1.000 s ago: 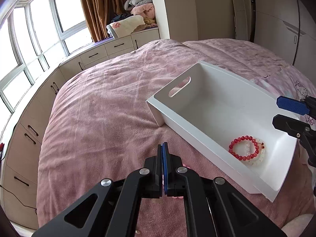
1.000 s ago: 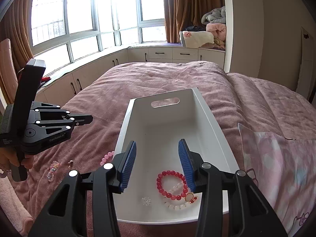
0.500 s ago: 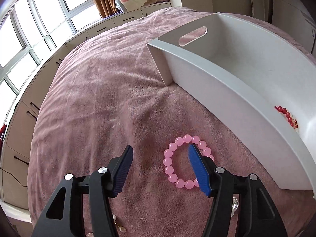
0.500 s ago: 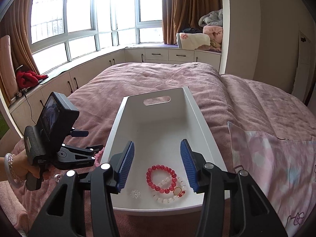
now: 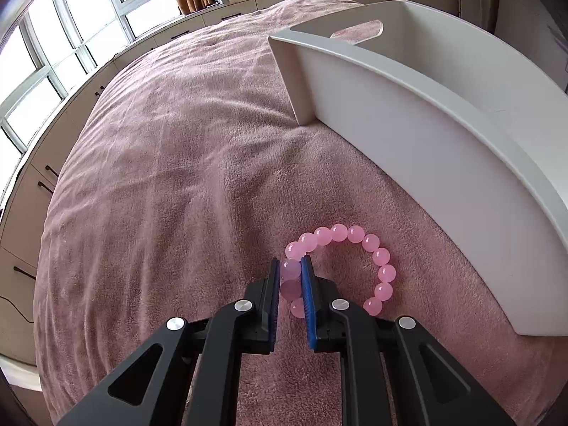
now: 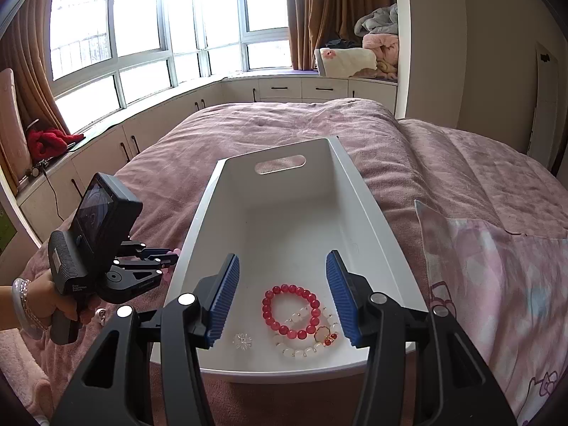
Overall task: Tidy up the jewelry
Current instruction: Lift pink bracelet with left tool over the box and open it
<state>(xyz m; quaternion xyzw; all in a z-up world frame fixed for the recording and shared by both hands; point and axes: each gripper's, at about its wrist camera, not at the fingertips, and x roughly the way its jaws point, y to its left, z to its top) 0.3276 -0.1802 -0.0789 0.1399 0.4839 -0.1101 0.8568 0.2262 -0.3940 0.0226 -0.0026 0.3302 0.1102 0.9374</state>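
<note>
Pink glossy round-bead bracelet (image 5: pixel 337 266), low centre of your left view just beside the white tray (image 5: pixel 443 149), is light, limp and slippery, so the left gripper (image 5: pixel 291 284), just closed on its near-left beads, should lift gently.

The blanket (image 5: pixel 184 163) is soft, fuzzy cloth, matt and creased. The pink bracelet (image 5: pixel 355 241) has smooth, glossy, translucent beads. The tray (image 6: pixel 294 234) is smooth white plastic with a dull sheen. The red bracelet (image 6: pixel 284 305) shines like glass. The pillowcase (image 6: pixel 497 284) is smooth printed cloth.
</note>
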